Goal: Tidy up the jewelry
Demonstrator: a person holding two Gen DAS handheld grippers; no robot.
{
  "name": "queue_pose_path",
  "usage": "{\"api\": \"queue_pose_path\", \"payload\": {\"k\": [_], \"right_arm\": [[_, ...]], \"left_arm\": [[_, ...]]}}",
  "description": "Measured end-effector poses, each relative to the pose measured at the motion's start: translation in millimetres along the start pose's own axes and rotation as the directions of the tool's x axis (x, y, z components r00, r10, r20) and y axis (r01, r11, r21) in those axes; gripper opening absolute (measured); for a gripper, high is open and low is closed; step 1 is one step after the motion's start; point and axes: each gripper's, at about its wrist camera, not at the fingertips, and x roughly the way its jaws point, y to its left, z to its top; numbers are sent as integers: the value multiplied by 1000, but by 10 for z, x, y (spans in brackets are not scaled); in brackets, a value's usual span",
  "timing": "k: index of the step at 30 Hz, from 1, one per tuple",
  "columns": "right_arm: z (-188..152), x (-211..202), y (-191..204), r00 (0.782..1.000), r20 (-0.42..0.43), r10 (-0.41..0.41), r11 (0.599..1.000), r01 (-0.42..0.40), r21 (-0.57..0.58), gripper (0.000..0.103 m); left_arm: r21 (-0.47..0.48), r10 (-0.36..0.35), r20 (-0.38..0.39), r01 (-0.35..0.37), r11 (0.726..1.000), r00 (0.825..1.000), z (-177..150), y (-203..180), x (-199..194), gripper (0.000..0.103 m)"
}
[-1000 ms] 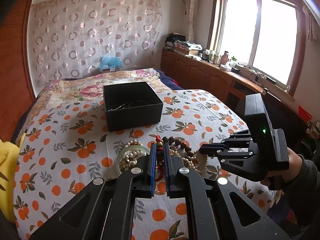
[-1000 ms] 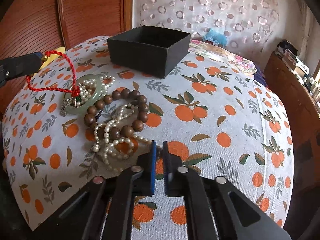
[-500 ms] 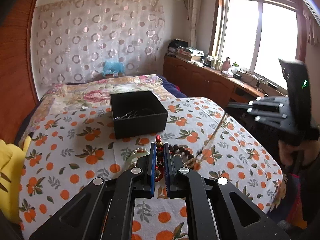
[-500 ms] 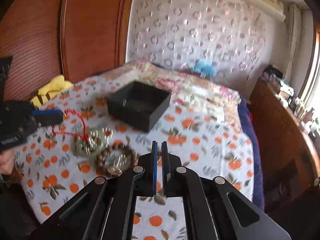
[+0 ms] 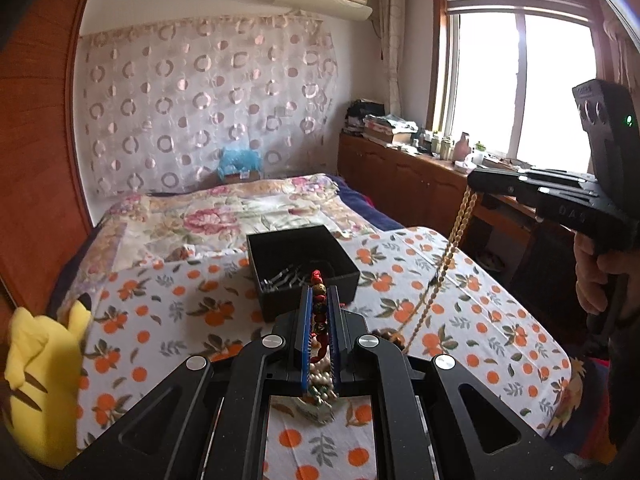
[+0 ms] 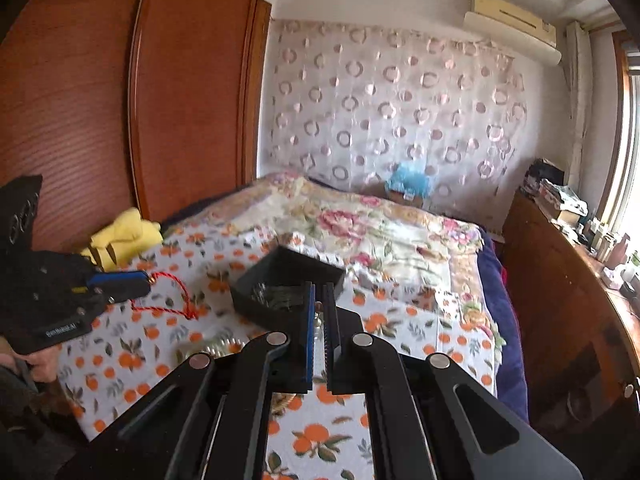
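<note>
My left gripper (image 5: pixel 319 300) is shut on a red cord necklace (image 5: pixel 318 280) with beads, held above the orange-print cloth. In the right wrist view the red cord (image 6: pixel 176 300) hangs from the left gripper (image 6: pixel 146 282) down to a jade ring with pearls (image 6: pixel 212 350). My right gripper (image 6: pixel 319 300) is shut on a long pearl strand (image 5: pixel 444 260), raised high at the right in the left wrist view (image 5: pixel 474 184); the strand hangs down to the cloth. An open black box (image 5: pixel 300 264) with metal chains inside sits beyond both grippers.
A yellow plush toy (image 5: pixel 40 380) lies at the cloth's left edge. A floral quilt (image 5: pixel 224 212) covers the bed behind the box. A wooden wardrobe (image 6: pixel 120 100) stands on the left, a wooden cabinet (image 5: pixel 404 184) under the window on the right.
Both grippers have risen well above the cloth. The right gripper lifted the pearl strand up and to the right. The left gripper raised the red cord.
</note>
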Motion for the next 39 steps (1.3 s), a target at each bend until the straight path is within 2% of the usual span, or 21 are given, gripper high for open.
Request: {"api": "queue_pose_path", "payload": {"k": [19, 32, 39], "right_arm": [[630, 212, -168, 996, 83, 42, 999, -42, 1, 5], [1167, 512, -313, 989, 117, 87, 996, -86, -11, 5], [1319, 734, -345, 987, 103, 127, 992, -126, -7, 5]], "left_arm": [[8, 7, -17, -7, 1000, 1000, 418, 176, 478, 6], [-9, -9, -102, 8, 1000, 995, 623, 355, 1083, 6], [-20, -8, -159, 5, 1000, 987, 630, 468, 1411, 6]]}}
